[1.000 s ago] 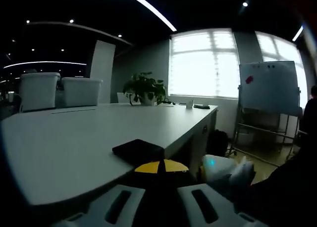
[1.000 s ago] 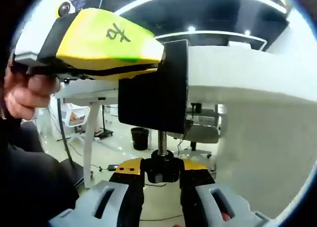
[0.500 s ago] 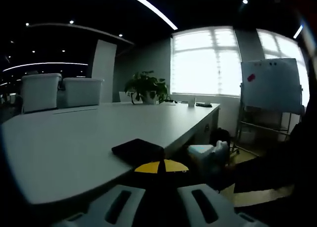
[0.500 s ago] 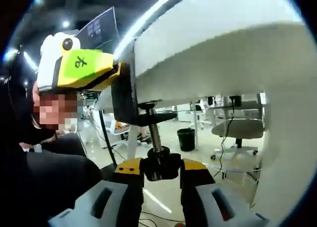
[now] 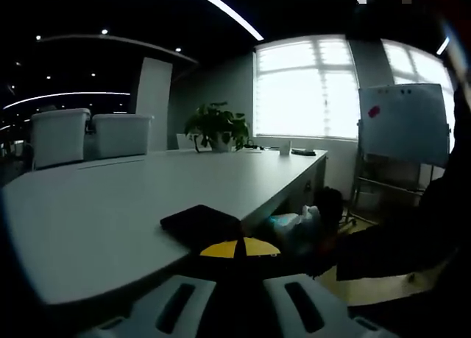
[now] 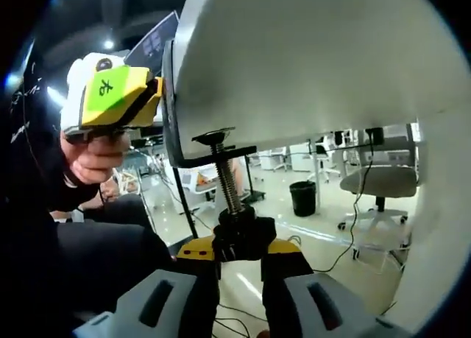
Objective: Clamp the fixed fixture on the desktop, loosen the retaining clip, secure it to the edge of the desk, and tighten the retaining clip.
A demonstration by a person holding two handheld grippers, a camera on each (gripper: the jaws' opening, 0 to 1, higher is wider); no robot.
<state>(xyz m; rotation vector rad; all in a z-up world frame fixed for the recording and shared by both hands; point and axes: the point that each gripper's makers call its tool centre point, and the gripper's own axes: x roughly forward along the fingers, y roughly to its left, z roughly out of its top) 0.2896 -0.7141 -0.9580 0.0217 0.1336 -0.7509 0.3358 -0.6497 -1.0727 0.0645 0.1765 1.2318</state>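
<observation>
Fixture (image 6: 193, 135) sits on the bench (image 6: 309, 65) edge, at 12 o'clock from the right gripper (image 6: 239, 279). That gripper is clenched on the fixture's screw knob (image 6: 239, 235). Right gripper view: screw (image 6: 224, 180) and pad under the bench, left gripper (image 6: 110, 95) at 10 o'clock in a hand (image 6: 92, 157). Left gripper view: fixture top plate (image 5: 200, 224) on the bench surface, left gripper (image 5: 239, 294) grasping it. Two bins (image 5: 88, 135) at 10 o'clock, contents not visible.

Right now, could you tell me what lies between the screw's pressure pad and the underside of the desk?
Nothing: in the right gripper view a bare gap separates the pad from the desk underside.
</observation>
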